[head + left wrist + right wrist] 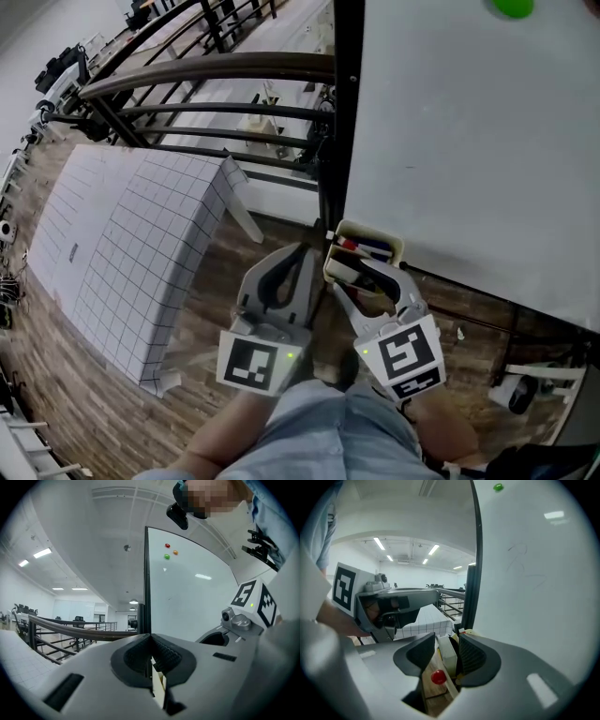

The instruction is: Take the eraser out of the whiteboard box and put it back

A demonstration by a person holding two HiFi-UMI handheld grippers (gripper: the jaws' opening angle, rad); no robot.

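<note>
The cream whiteboard box (pixel 384 246) hangs at the whiteboard's lower left corner and holds red and blue markers (pixel 360 247). My right gripper (pixel 364 281) reaches into it from below. In the right gripper view its jaws (pixel 447 649) stand open around the pale eraser (pixel 445 657), which sits upright in the box with a gap to the left pad. A red marker cap (pixel 438 677) lies just under it. My left gripper (pixel 307 251) is at the box's left side. Its pads (pixel 165 656) meet at the tips, with a thin cream edge of the box (pixel 158 686) caught between them.
The whiteboard (pixel 469 141) fills the right, with a black frame post (pixel 342 112) along its left edge and a green magnet (pixel 513 7) at the top. A gridded white panel (pixel 141 244) lies on the wooden floor at left. Dark railings (pixel 206 70) run behind.
</note>
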